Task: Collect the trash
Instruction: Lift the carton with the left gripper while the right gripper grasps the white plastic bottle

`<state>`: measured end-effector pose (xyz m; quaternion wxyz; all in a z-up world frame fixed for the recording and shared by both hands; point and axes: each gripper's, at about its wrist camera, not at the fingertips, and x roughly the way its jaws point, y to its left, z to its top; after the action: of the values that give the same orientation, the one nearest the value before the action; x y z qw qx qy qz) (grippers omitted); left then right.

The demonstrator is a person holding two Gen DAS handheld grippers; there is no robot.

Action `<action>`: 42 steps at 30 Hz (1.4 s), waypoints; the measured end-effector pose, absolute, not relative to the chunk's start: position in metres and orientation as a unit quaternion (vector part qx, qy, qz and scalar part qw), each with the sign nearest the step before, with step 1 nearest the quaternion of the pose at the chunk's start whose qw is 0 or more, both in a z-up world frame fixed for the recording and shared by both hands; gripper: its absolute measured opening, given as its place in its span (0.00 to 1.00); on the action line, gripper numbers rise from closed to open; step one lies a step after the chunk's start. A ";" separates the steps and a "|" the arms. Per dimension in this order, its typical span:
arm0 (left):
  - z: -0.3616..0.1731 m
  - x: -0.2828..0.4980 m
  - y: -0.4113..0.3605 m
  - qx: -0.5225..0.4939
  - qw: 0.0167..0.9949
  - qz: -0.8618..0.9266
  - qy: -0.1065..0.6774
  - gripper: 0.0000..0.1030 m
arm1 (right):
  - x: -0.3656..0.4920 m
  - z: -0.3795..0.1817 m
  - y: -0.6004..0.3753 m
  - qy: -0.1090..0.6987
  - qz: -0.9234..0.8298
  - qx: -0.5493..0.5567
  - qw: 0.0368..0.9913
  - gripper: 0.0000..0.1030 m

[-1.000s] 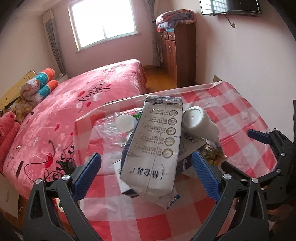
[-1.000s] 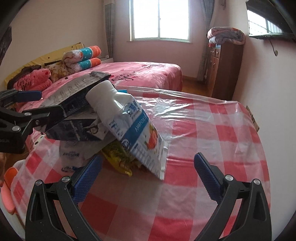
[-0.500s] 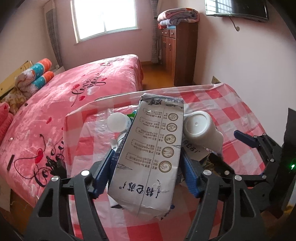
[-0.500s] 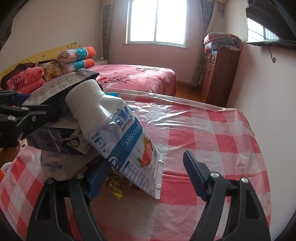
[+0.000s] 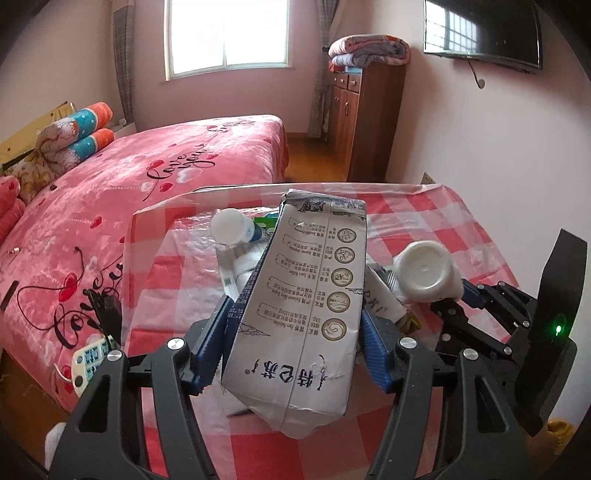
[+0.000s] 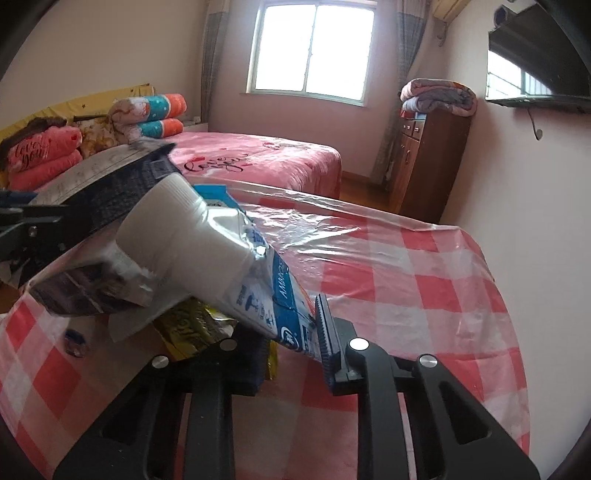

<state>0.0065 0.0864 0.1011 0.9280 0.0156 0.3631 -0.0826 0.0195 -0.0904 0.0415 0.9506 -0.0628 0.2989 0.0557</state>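
A red-and-white checked cloth under clear plastic covers the surface (image 5: 424, 221). Beyond it stands a bed (image 5: 155, 177) with a pink spread and rolled bedding (image 5: 79, 138) at its head. A wooden cabinet (image 5: 365, 122) carries folded blankets (image 5: 369, 50); a television (image 5: 484, 31) hangs beside the window (image 5: 225, 35).

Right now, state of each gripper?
Left gripper: jaws just closed on the grey carton.
Right gripper: jaws just closed on the white bottle.
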 end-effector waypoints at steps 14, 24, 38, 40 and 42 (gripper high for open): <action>0.112 -0.040 0.104 -0.036 0.936 -0.084 0.339 0.63 | -0.025 0.047 -0.127 0.304 0.056 -0.007 0.951 0.14; 0.112 -0.079 0.117 -0.039 0.941 -0.073 0.327 0.63 | -0.062 0.066 -0.132 0.313 0.091 0.053 0.944 0.11; 0.095 -0.134 0.150 -0.051 0.940 -0.055 0.333 0.63 | -0.111 0.089 -0.097 0.327 0.158 0.057 0.930 0.10; 0.091 -0.138 0.154 -0.053 0.939 -0.052 0.337 0.63 | -0.117 0.085 -0.089 0.338 0.160 0.045 0.926 0.09; 0.086 -0.144 0.160 -0.058 0.936 -0.052 0.343 0.63 | -0.120 0.079 -0.085 0.354 0.156 0.032 0.922 0.09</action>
<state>-0.1436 0.1595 0.0863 0.9360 -0.0577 0.3434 -0.0520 -0.1201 -0.0853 0.0787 0.9215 0.0322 0.3541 0.1560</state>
